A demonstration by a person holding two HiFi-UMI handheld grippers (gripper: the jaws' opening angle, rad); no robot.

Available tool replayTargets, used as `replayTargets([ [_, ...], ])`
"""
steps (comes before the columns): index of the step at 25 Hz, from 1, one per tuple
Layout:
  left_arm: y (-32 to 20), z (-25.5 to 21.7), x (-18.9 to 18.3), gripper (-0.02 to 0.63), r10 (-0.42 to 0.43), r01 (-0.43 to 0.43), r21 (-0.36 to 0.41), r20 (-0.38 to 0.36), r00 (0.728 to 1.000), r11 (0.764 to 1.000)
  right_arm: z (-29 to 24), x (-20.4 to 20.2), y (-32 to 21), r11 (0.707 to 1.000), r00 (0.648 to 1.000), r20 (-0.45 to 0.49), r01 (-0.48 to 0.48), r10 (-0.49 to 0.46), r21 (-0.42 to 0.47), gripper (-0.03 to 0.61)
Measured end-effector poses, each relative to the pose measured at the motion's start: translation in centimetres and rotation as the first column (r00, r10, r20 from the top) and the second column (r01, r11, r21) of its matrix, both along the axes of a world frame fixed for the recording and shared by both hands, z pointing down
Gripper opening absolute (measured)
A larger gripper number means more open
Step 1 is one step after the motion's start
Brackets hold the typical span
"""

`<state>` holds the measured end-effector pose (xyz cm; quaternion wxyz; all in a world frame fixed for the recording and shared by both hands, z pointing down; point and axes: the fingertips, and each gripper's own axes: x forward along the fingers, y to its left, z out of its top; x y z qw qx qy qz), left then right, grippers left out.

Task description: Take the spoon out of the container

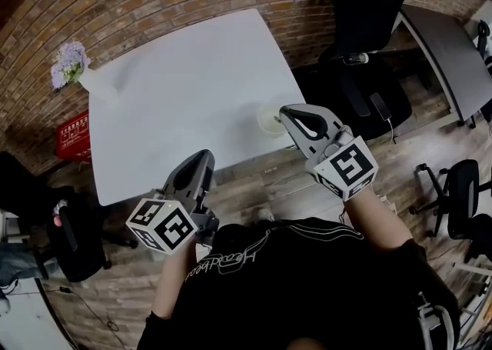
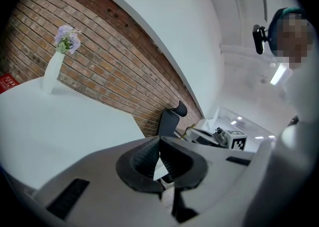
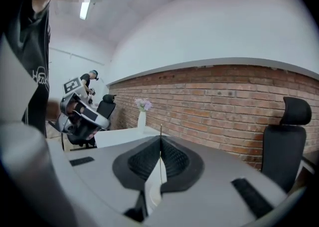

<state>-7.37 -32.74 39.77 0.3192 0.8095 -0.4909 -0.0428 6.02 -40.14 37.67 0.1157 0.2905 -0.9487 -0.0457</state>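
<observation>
A small pale round container [image 1: 269,119] stands at the near right edge of the white table [image 1: 184,95]. No spoon can be made out in any view. My right gripper [image 1: 287,113] is held just right of the container, over the table's edge, jaws shut with nothing seen between them [image 3: 160,139]. My left gripper [image 1: 205,155] hangs off the table's near edge, also shut and empty [image 2: 159,139]. Both are held close to the person's body. Each gripper shows in the other's view: the left gripper [image 3: 79,113] and the right gripper [image 2: 222,136].
A white vase with lilac flowers [image 1: 84,75] stands on the table's far left corner. A red crate [image 1: 74,135] sits on the floor left of the table. Black office chairs [image 1: 365,18] and a grey desk [image 1: 453,56] stand to the right, another chair [image 1: 73,241] at the left.
</observation>
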Motion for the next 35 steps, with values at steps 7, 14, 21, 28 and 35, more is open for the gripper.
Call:
replayTargets([
  [7,-0.5,-2.2,2.1,0.005,0.062,-0.063,0.057,0.021,0.998,0.996,-3.9,1.2,2.9,0.998,0.995,0.092,0.052,-0.048,-0.042,-0.002],
  [14,-0.6,-4.2,3.5,0.005,0.102,-0.119,0.116,0.145,0.984,0.986,-5.1,1.5,5.0,0.995,0.993,0.088,0.080,-0.075,-0.061,-0.002],
  [21,-0.7,-5.3,4.5,0.005,0.136,-0.161,0.141,0.168,0.976,0.977,-4.9,2.0,4.8,0.991,0.991,0.116,0.080,-0.068,-0.107,-0.002],
  [28,-1.0,-5.2,4.4,0.005,0.148,-0.171,0.138,0.165,0.975,0.975,-4.2,1.5,4.4,0.991,0.992,0.110,0.068,-0.055,-0.117,-0.002],
  [35,-1.5,-4.6,4.1,0.005,0.157,-0.177,0.124,0.160,0.975,0.976,-3.7,1.4,3.7,0.992,0.994,0.100,0.053,-0.042,-0.117,-0.002],
])
